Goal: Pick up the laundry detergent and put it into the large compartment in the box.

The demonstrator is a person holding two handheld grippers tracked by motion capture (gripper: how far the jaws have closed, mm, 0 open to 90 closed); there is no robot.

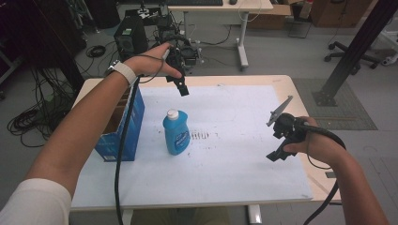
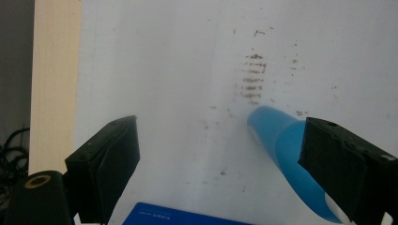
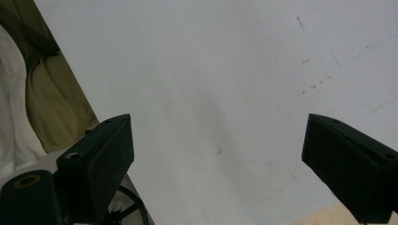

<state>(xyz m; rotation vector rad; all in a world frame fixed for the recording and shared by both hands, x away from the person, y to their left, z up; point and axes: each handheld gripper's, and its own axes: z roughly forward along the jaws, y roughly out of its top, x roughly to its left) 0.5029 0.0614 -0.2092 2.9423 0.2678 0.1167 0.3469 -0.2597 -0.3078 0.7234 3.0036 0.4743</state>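
Blue bottle (image 1: 176, 132) capped, upright | blue box (image 1: 123, 127) open-topped | both tools wide open, empty-handed

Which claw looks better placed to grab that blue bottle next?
Probably the left claw: it hovers open just beyond the blue bottle, which shows beside its jaws. The right claw is off to the side over bare mat.

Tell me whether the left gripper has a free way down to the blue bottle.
Probably yes: the left gripper hangs open above and behind the blue bottle, with bare mat between them; the blue box stands off to the side.
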